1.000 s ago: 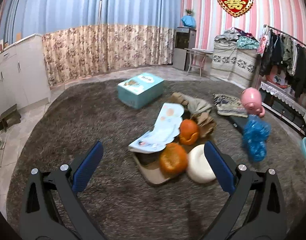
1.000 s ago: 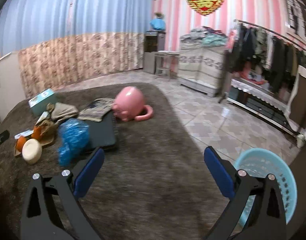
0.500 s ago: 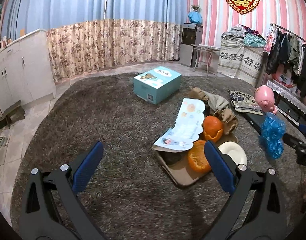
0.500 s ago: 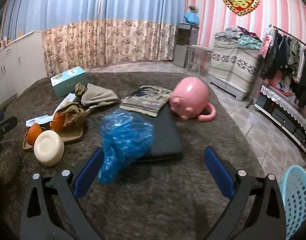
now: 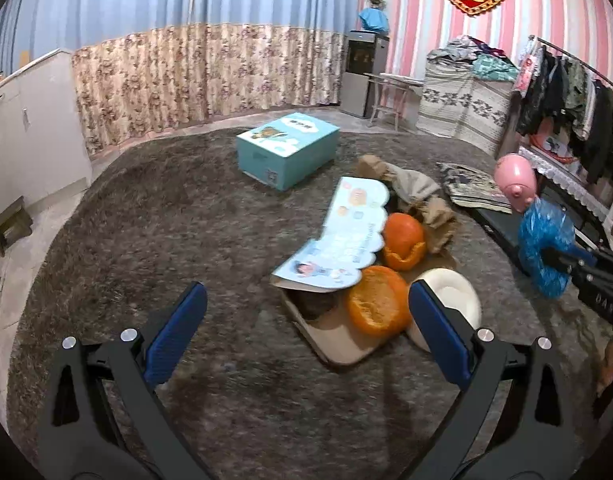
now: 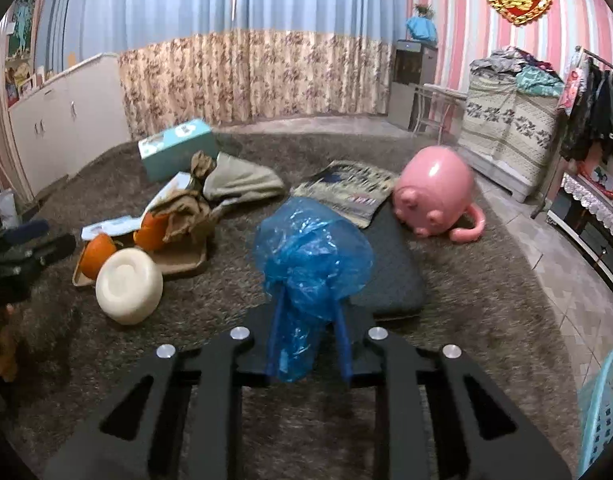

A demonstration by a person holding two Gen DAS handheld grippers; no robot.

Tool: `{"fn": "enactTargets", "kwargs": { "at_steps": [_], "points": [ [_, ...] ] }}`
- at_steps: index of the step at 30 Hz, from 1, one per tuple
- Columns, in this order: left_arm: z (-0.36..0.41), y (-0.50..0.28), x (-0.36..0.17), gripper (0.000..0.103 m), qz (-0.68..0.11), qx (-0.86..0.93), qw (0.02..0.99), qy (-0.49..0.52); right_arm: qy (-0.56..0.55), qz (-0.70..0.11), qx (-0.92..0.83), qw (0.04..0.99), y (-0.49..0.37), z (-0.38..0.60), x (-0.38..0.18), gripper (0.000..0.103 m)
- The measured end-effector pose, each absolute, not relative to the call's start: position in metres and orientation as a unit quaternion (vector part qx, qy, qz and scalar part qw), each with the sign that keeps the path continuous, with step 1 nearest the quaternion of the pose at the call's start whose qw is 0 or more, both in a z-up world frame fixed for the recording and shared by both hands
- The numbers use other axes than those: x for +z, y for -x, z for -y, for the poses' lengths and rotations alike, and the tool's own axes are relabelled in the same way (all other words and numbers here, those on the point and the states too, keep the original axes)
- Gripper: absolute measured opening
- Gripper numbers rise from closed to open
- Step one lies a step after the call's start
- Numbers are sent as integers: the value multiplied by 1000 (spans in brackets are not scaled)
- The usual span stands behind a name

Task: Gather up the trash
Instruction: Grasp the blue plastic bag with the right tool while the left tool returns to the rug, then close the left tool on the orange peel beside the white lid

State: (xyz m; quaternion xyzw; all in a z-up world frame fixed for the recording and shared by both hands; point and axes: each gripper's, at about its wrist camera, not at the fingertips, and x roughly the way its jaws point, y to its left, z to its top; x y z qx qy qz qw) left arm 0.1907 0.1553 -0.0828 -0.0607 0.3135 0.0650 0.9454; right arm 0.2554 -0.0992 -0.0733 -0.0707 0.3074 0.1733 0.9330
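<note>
Right gripper (image 6: 308, 336): both blue fingers (image 6: 275, 332) pressed in on the lower part of a crumpled blue plastic bag (image 6: 312, 256), which bulges out above the fingertips. Bag sits in front of a dark flat cushion (image 6: 390, 272) on the shaggy brown carpet (image 6: 486, 288). From the left wrist view the same bag (image 5: 544, 246) shows at far right, with the right gripper's black frame (image 5: 594, 276) reaching into it.

Left gripper (image 5: 306, 320): 2 fingers spread wide, nothing between them, hovering over the carpet (image 5: 166, 232).

Just ahead of the left gripper: brown cardboard tray (image 5: 338, 340) holding 2 pieces of orange peel (image 5: 376, 302), partly covered by a light blue printed card (image 5: 338, 240). White round bowl (image 5: 452, 298) lies touching the tray's right edge, on its side in the right wrist view (image 6: 128, 286). Crumpled brown paper (image 6: 184, 208) rests at the tray's far end.

Teal box (image 5: 288, 150) stands farther back. Pink pig-shaped pot (image 6: 434, 192) lies beside the cushion. Light blue basket (image 6: 602, 404) at lower right edge, well apart from the bag.
</note>
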Motion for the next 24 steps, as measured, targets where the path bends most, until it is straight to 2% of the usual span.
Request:
{"fn": "enactTargets", "kwargs": {
  "at_steps": [2,7,10,12,14,19,21,24],
  "points": [
    [-150,-191,-82,97,-316,58,944,71,63,-300,166,937,-252,109,-66,22],
    [-136,-198,-86,77,-330,39,940,75,33,-291,142,946,-243,142,-54,22],
    [-129,-204,-90,58,-338,32,938,63,24,-291,131,947,-241,157,-54,22],
    [-129,-209,-92,39,-344,24,936,67,23,-290,125,948,-240,161,-54,22],
    [-129,-211,-94,32,-350,10,934,75,16,-288,119,950,-238,168,-53,22],
    [-120,-211,-93,22,-352,0,934,54,-10,-286,110,952,-238,181,-52,22],
    [-118,-209,-91,13,-350,-5,936,49,-16,-284,108,953,-237,184,-51,22],
    [-112,-205,-84,12,-340,-5,940,34,-16,-278,104,955,-233,186,-49,22]
  ]
}}
